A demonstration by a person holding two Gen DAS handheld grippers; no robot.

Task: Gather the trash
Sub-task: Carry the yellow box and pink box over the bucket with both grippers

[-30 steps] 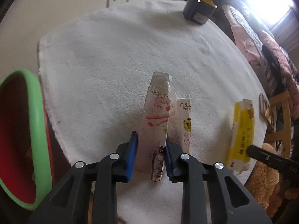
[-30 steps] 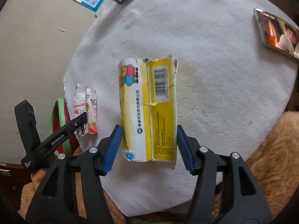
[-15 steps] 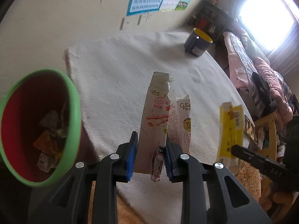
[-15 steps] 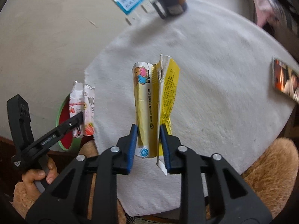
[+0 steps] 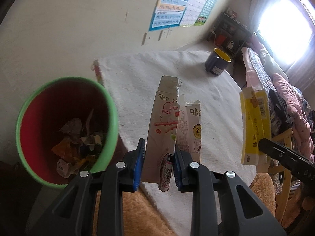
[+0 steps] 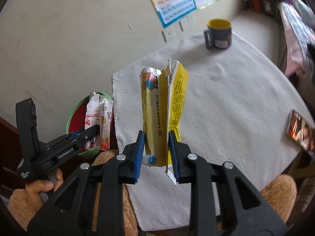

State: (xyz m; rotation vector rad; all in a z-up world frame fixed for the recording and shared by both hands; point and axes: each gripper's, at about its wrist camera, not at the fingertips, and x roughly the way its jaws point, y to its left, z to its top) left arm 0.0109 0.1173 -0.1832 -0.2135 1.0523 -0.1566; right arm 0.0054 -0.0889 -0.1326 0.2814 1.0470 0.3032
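Note:
My left gripper [image 5: 158,153] is shut on a torn white and pink snack box [image 5: 167,122] and holds it in the air at the table's near edge, right of a red bin with a green rim [image 5: 65,127] that holds scraps. My right gripper [image 6: 155,149] is shut on a crushed yellow carton [image 6: 163,110] and holds it upright above the white-covered table [image 6: 236,102]. The carton also shows in the left wrist view [image 5: 254,125]. The left gripper [image 6: 92,131] with its box [image 6: 98,122] shows in front of the bin [image 6: 76,114] in the right wrist view.
A dark blue mug with a yellow inside [image 6: 218,33] stands at the table's far side. A phone with a lit screen [image 6: 301,131] lies at the right edge. The wall with posters [image 5: 177,9] is behind. A wooden chair [image 5: 283,157] and bedding are to the right.
Both grippers have risen with their loads. The right gripper closed on the yellow carton and crushed it. The left gripper moved towards the bin, which now shows its inside.

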